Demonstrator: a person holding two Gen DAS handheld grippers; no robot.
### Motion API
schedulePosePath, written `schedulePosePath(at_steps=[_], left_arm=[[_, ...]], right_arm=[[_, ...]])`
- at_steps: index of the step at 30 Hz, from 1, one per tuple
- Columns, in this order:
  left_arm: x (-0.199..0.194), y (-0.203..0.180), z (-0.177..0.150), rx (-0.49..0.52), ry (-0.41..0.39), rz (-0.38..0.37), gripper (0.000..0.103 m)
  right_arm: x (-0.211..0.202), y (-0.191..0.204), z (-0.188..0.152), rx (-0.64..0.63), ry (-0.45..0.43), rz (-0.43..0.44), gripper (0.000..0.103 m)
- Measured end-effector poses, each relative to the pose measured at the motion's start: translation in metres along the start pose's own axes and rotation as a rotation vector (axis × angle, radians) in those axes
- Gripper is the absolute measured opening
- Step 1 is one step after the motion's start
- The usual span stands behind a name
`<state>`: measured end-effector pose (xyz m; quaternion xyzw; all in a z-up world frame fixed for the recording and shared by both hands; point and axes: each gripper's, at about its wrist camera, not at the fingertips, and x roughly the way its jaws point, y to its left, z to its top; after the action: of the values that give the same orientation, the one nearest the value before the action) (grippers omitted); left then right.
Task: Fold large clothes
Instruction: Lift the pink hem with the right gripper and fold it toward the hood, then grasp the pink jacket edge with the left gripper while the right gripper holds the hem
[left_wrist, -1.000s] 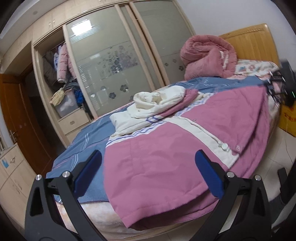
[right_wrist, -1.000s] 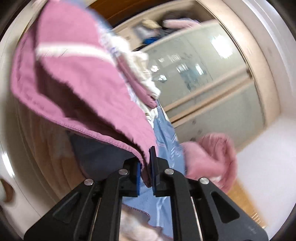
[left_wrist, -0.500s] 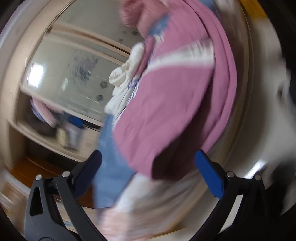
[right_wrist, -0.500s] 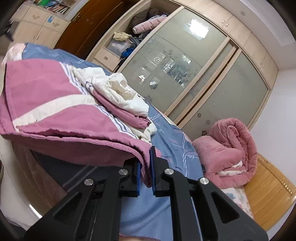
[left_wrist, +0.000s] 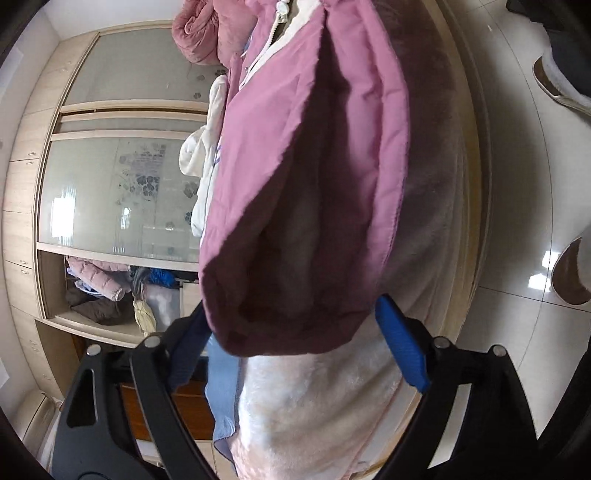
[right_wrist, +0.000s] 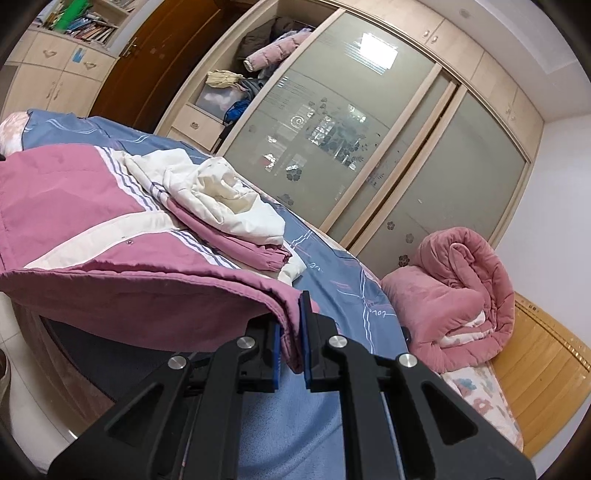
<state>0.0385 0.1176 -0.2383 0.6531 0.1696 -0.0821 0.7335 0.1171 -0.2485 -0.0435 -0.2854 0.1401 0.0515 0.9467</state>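
Observation:
A large pink jacket (right_wrist: 74, 192) with cream bands and a cream hood lies spread on the bed. In the right wrist view my right gripper (right_wrist: 291, 321) is shut on a corner of its hem, holding that corner just above the blue sheet (right_wrist: 332, 273). In the left wrist view, which is rolled on its side, the other hem corner of the pink jacket (left_wrist: 295, 147) hangs over the bed's side. My left gripper (left_wrist: 290, 310) straddles that hanging corner with its jaws closing. The blue pads (left_wrist: 400, 343) stand wide on either side of the fabric and do not pinch it.
A rolled pink blanket (right_wrist: 454, 295) lies by the wooden headboard (right_wrist: 546, 354). Behind the bed stands a wardrobe with frosted sliding doors (right_wrist: 332, 140) and an open section full of clothes. A fluffy cream underblanket (left_wrist: 314, 406) drapes over the bed's side. Slippers (left_wrist: 569, 277) sit on the tiled floor.
My left gripper has dropped to the bed's side and rolled over, so the jacket's hanging hem corner now sits between its slightly narrower jaws. My right gripper rolled upright and lifted its hem corner.

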Motion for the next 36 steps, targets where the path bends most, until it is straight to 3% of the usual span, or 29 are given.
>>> schedulePosePath(at_steps=[4, 8, 10, 12, 14, 17, 22, 25, 31, 36], left_arm=[[0.001, -0.01, -0.003, 0.072, -0.008, 0.048, 0.091], [0.006, -0.02, 0.002, 0.082, -0.039, 0.146, 0.092], [0.009, -0.021, 0.005, 0.064, -0.046, 0.159, 0.088], [0.008, -0.01, 0.009, 0.006, -0.035, 0.103, 0.049], [0.002, 0.014, 0.006, -0.121, -0.039, 0.032, 0.02], [-0.008, 0.052, 0.0, -0.294, -0.073, -0.077, 0.012], [-0.015, 0.098, -0.001, -0.499, -0.107, -0.149, 0.008], [-0.021, 0.139, -0.006, -0.684, -0.155, -0.2, 0.008], [-0.016, 0.2, 0.0, -0.913, -0.184, -0.258, 0.007], [-0.003, 0.244, -0.005, -1.075, -0.161, -0.31, 0.007]], right_arm=[[0.004, -0.003, 0.0, 0.021, 0.007, 0.0, 0.009], [0.006, -0.004, 0.001, 0.028, 0.01, -0.002, 0.009], [0.006, -0.004, 0.003, 0.031, 0.01, -0.003, 0.009], [0.006, -0.004, 0.002, 0.029, 0.013, -0.006, 0.009], [0.006, -0.006, 0.0, 0.035, 0.019, -0.01, 0.009], [0.008, -0.01, -0.001, 0.051, 0.031, -0.015, 0.009], [0.009, -0.016, -0.003, 0.081, 0.043, -0.019, 0.009], [0.01, -0.022, -0.004, 0.113, 0.054, -0.017, 0.009], [0.017, -0.053, -0.004, 0.326, 0.084, 0.046, 0.009], [0.026, -0.075, 0.007, 0.429, 0.105, 0.108, 0.009]])
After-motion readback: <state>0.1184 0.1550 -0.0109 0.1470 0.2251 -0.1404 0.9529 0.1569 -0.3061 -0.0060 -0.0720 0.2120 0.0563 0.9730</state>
